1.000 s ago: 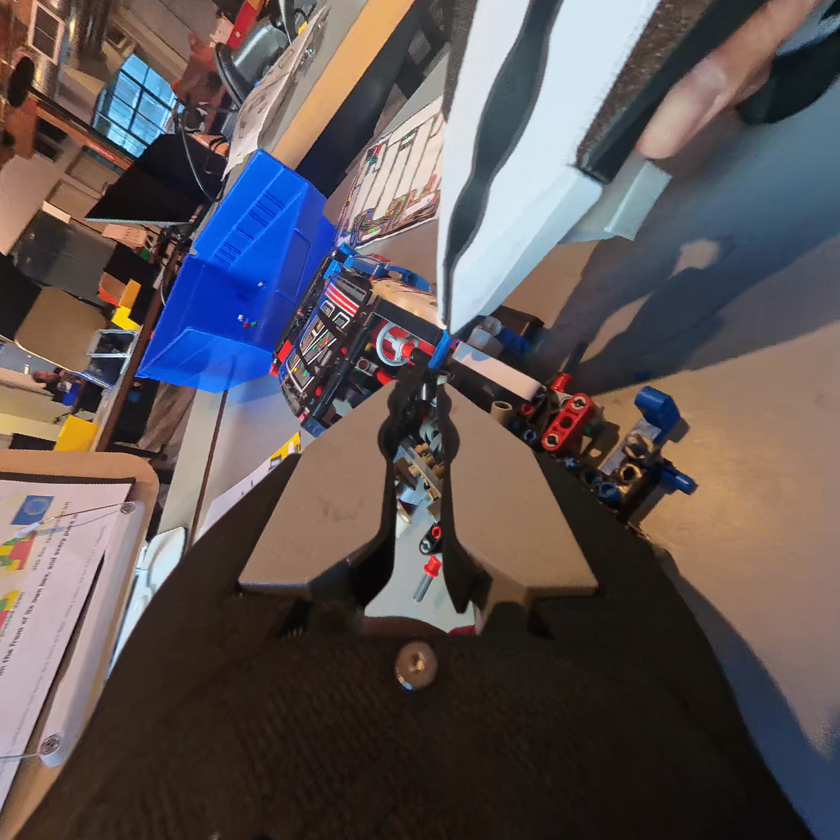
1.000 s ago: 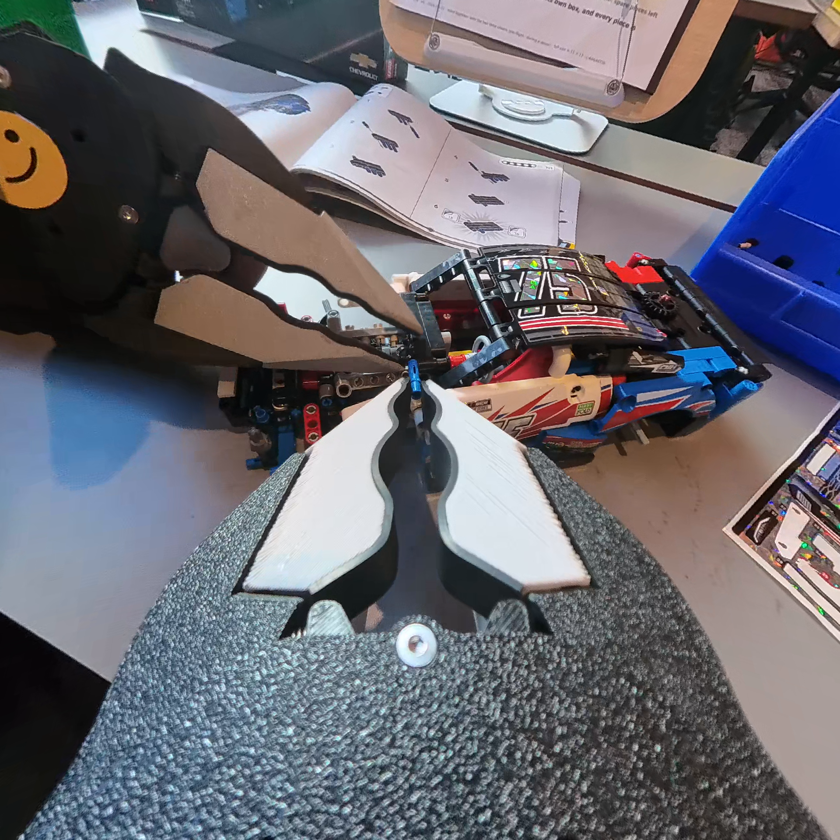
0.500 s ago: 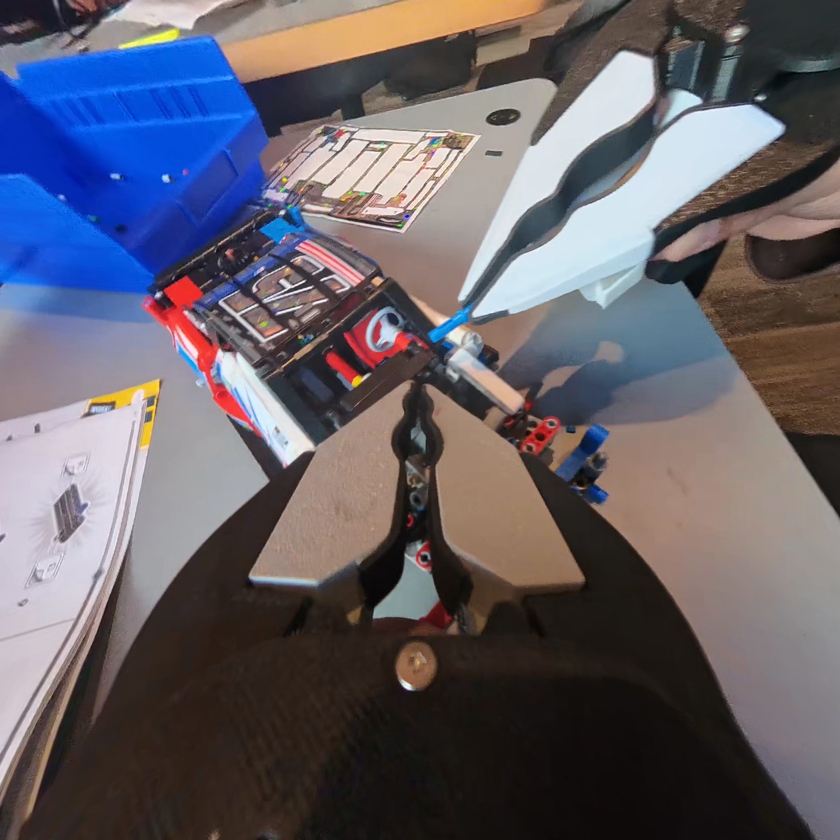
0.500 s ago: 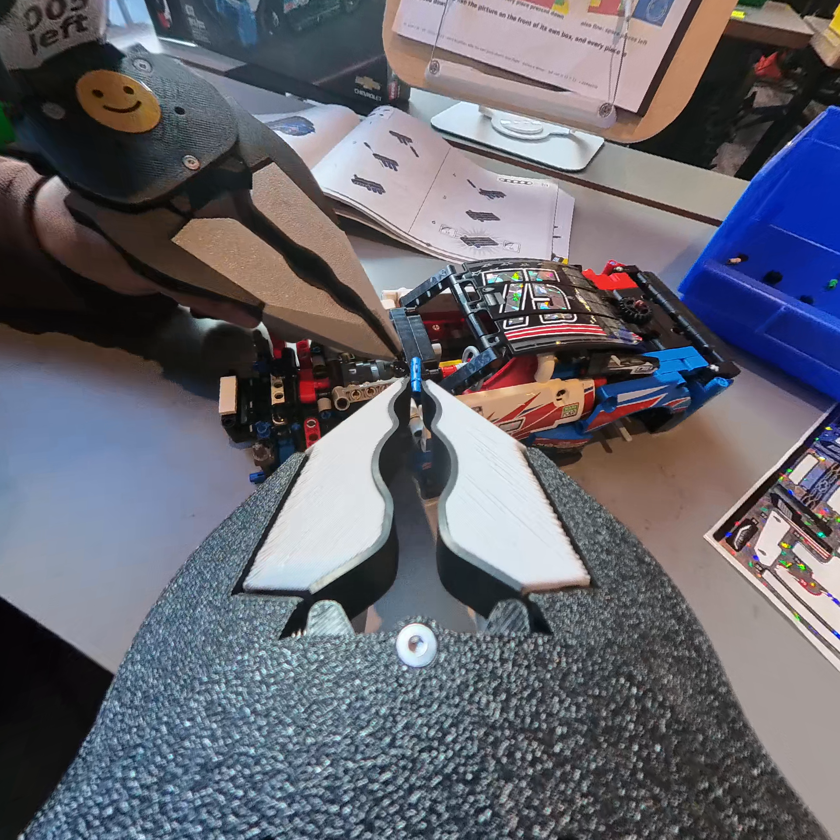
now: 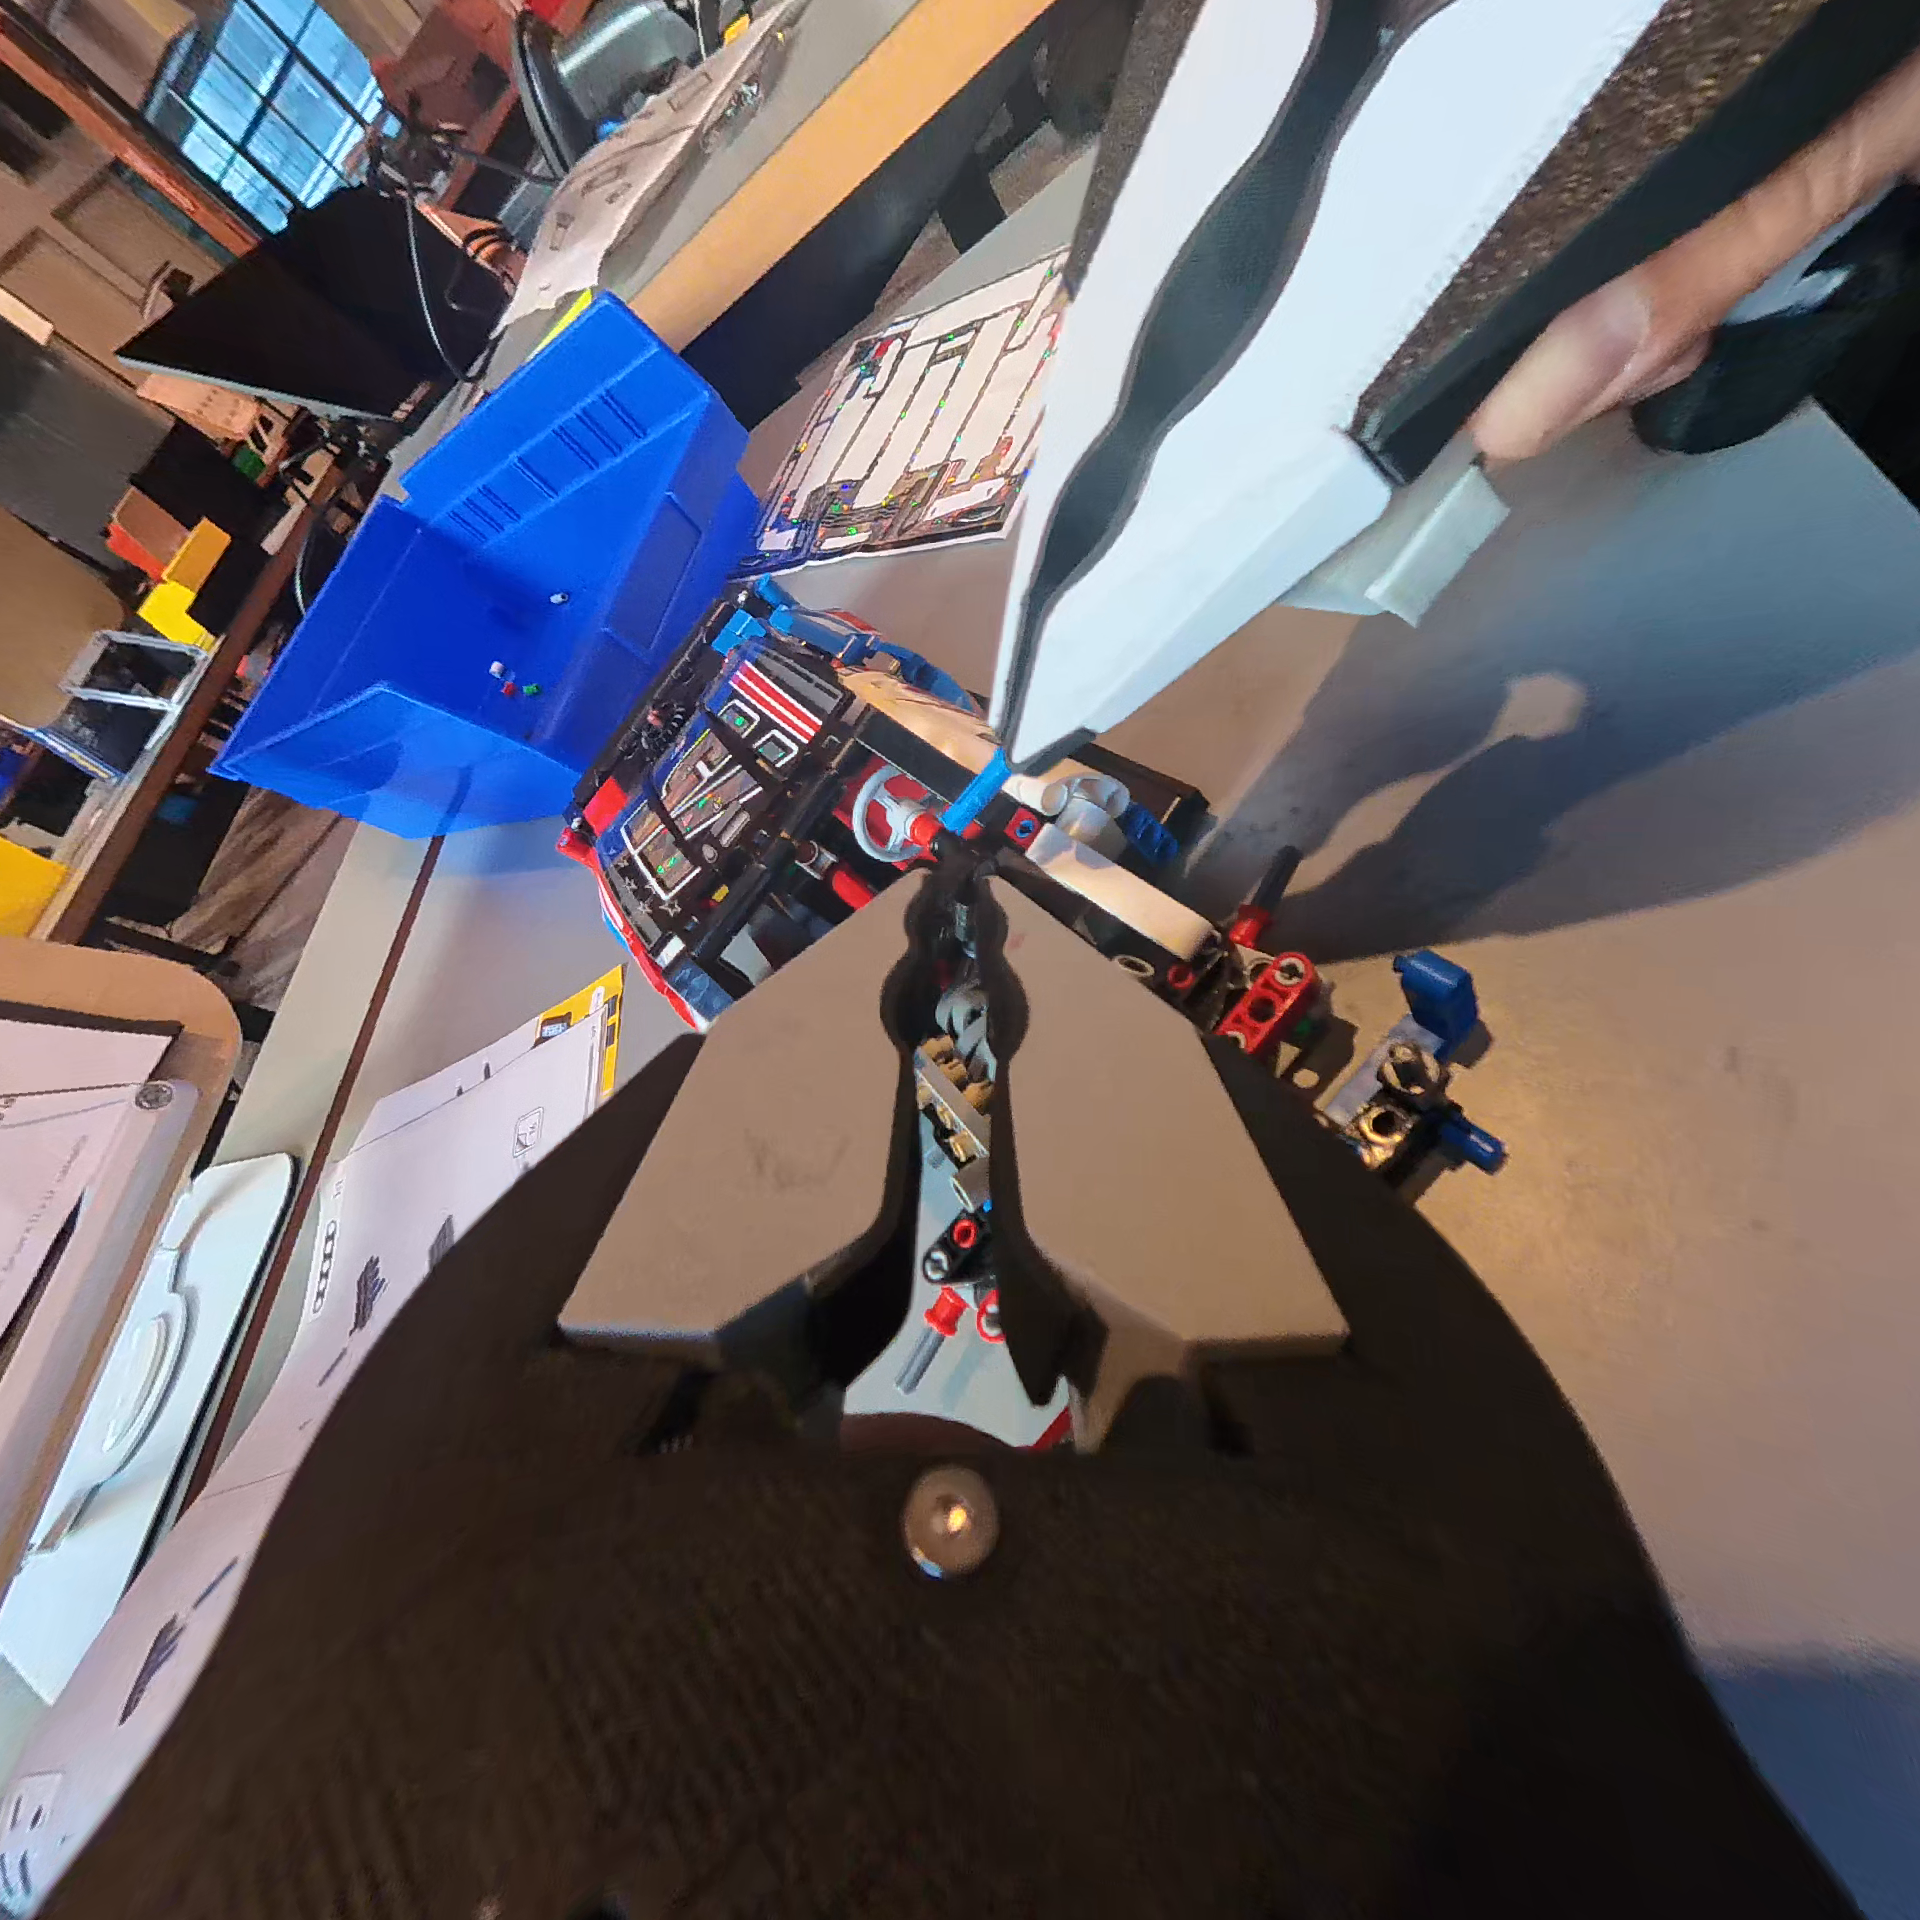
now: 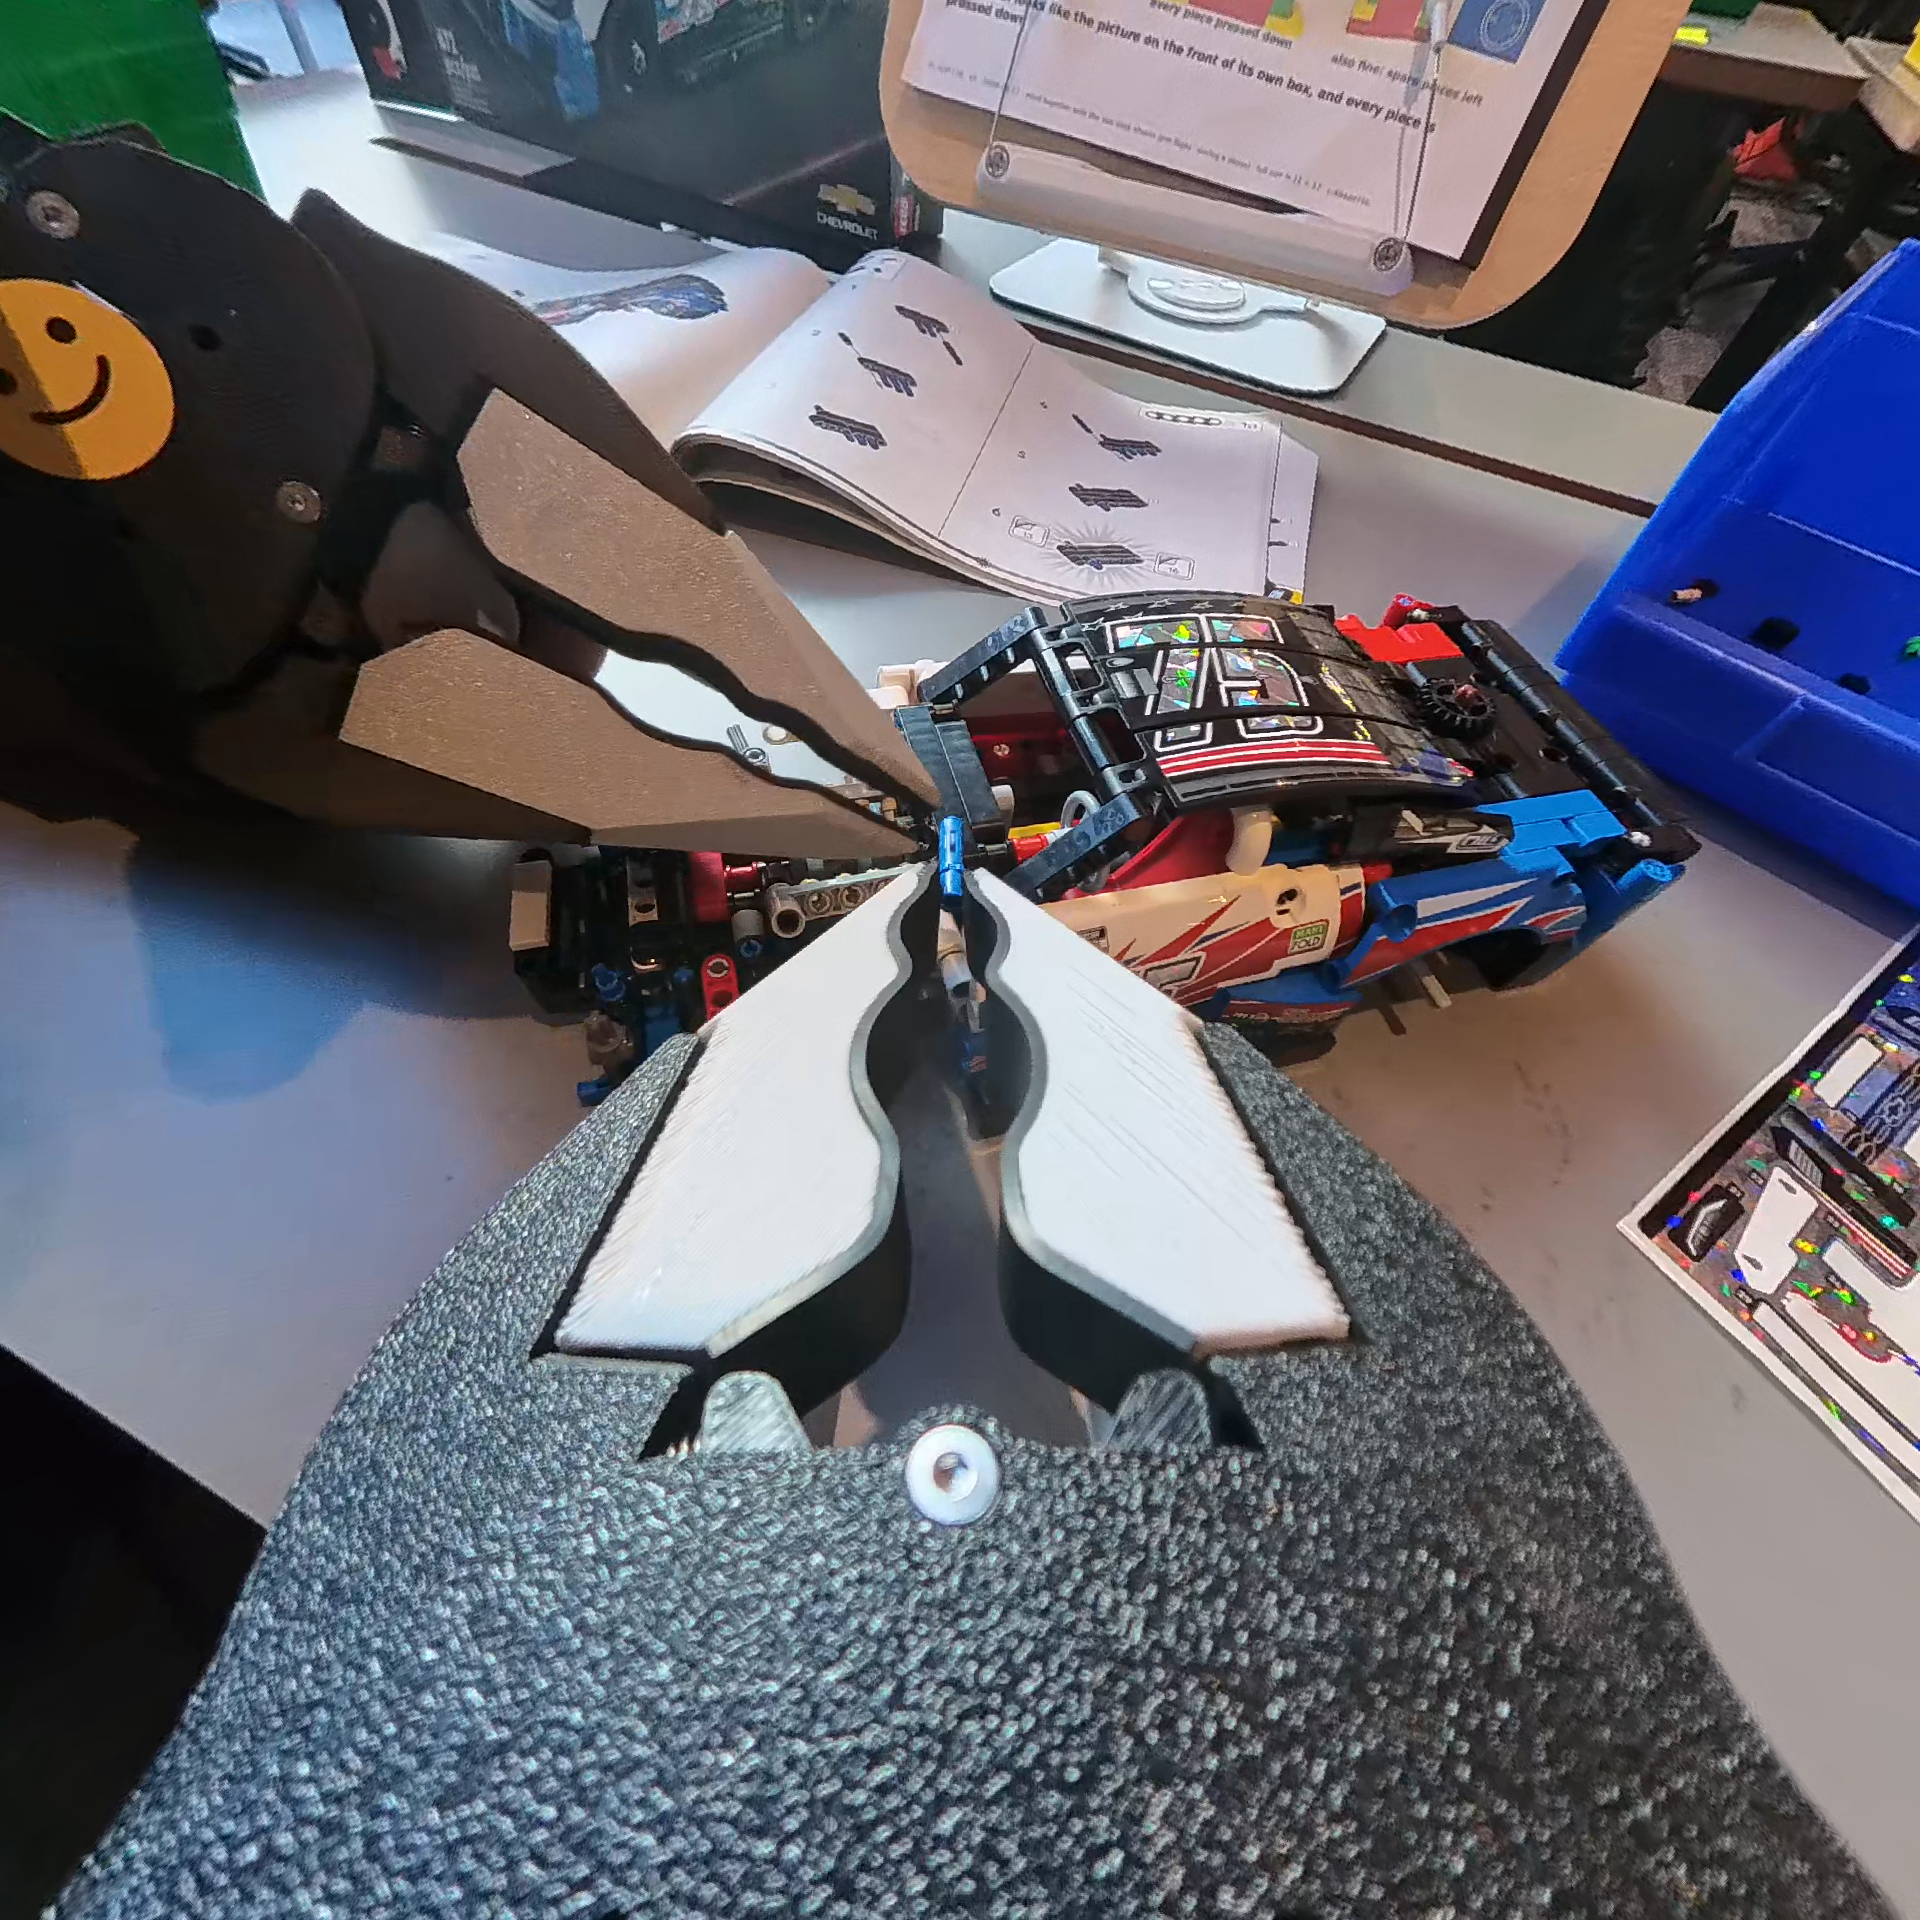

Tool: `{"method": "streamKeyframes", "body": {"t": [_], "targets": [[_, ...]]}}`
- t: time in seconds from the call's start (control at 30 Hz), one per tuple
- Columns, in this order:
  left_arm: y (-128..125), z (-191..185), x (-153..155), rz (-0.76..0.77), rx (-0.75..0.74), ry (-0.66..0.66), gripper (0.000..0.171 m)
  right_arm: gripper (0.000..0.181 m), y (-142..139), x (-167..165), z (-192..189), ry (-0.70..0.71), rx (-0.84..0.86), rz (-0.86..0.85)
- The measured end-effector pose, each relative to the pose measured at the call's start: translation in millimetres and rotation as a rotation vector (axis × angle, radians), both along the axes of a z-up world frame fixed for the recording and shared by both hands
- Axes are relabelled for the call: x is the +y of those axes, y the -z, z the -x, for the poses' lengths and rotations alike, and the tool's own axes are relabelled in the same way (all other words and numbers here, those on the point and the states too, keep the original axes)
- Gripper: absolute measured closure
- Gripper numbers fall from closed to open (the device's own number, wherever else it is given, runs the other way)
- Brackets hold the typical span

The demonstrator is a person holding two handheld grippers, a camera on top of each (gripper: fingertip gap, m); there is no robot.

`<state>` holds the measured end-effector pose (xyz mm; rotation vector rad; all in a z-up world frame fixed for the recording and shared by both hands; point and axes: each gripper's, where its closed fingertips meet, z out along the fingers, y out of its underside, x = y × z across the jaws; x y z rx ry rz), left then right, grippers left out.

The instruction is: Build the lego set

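Note:
A black, blue, red and white lego car [image 6: 1299, 748] lies on the grey table [image 6: 260, 1039]; it also shows in the left wrist view [image 5: 727, 790]. My left gripper [image 5: 951, 868], with grey fingers [image 6: 623, 582], is shut on the black frame at the car's cockpit. My right gripper [image 6: 951, 883], with white fingers [image 5: 1195, 499], is shut on a small blue pin [image 6: 951, 857]. The pin [image 5: 982, 795] is held upright against the frame, right beside the left fingertips. An exposed chassis section with red, black and blue parts [image 6: 644, 925] sits at the car's near end.
A blue bin [image 6: 1787, 582] stands right of the car. An open instruction booklet [image 6: 987, 447], a paper stand [image 6: 1195, 301] and the set's box [image 6: 623, 104] lie behind it. A sticker sheet [image 6: 1818, 1195] lies at the right. Loose blue and red pieces [image 5: 1403, 1070] lie on the table. Only a small space, under 4 cm, lies between the two pairs of fingers.
My left gripper rolled level half a second ago and has tilted back, staying shut at the car's frame. My right gripper still holds the blue pin at the same spot.

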<state>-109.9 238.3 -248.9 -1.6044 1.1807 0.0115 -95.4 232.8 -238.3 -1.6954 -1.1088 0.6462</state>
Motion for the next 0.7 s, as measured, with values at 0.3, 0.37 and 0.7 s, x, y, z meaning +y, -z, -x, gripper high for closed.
{"method": "streamKeyframes", "body": {"t": [0.3, 0.37, 0.7], "targets": [[-1.2, -2.6, -5.5, 0.001, -0.017, -0.006, 0.17, 0.177, -0.6, -0.8, -1.7, -0.005, 0.003, 0.0], [-1.5, -4.1, -5.9, -0.001, -0.022, -0.004, 0.17, 0.177, -0.7, -1.0, -2.0, -0.006, 0.004, 0.0], [-0.8, -0.6, -3.7, 0.062, -0.022, -0.023, 0.147, 0.177, -1.6, -2.1, -1.9, -0.012, 0.009, 0.002]]}}
